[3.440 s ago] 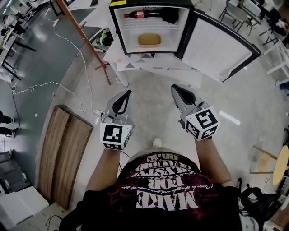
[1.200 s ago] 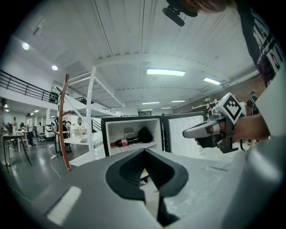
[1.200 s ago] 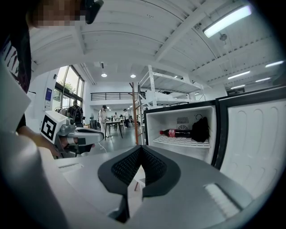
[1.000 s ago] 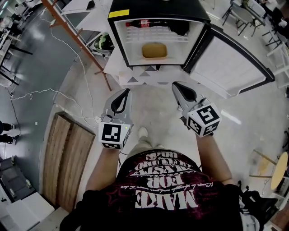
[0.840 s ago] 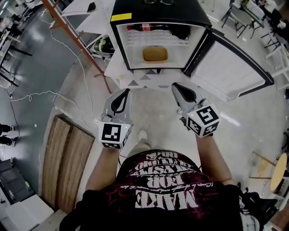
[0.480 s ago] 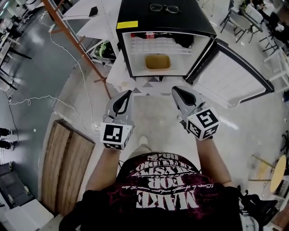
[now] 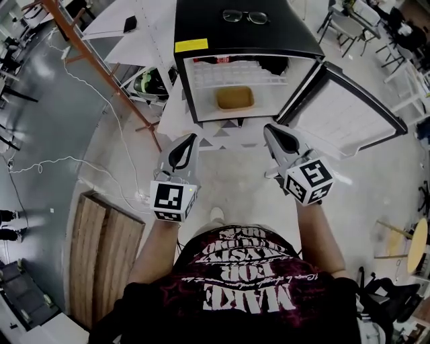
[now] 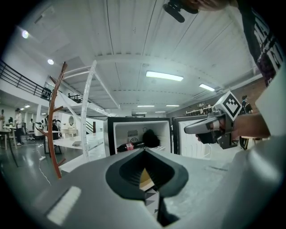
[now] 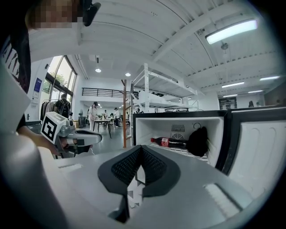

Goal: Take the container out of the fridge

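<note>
left gripper (image 7: pixel 189 138) and right gripper (image 7: pixel 271 128) have neared the fridge (image 7: pixel 242 33), jaws together (both empty); part them before reaching the container (image 7: pixel 234 98) mid-floor

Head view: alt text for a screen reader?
A person faces an open mini fridge with a tan container inside, holding the left gripper and right gripper, both shut and empty, short of it. Eyeglasses lie on top.

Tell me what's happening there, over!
Left gripper shut, empty. Right gripper shut, empty. Container inside fridge, under the shelf, untouched. Door wide open, nothing in the way.
</note>
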Motion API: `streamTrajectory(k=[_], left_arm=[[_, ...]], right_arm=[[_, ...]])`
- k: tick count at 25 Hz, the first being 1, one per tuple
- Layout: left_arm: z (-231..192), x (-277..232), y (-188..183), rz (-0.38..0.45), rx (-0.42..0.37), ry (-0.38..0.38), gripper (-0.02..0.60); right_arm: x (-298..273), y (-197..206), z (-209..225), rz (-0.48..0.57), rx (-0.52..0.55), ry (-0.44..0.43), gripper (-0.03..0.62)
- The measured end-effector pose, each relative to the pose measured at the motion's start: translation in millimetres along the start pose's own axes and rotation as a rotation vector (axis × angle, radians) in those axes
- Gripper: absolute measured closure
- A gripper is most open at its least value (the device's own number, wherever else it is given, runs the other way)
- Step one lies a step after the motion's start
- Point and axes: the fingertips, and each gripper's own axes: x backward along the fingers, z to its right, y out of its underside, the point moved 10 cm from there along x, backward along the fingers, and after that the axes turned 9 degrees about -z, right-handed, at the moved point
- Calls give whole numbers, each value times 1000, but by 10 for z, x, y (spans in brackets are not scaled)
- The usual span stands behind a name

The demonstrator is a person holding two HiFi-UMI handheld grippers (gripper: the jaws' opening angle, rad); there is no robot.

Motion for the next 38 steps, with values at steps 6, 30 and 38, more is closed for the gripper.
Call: streamTrajectory(k=[6,30,38], left_arm=[[-205,-30,3,2,-2,21,581],[-370,-85,83,12,25,51,581],[-361,-140,68,-8,18,26,581]], right_arm=[[-160,-92,-86,6,4,18,579],[-278,-150,-159,-4,-2,8,579],[-408,-139,-81,2,-7,-38,579]])
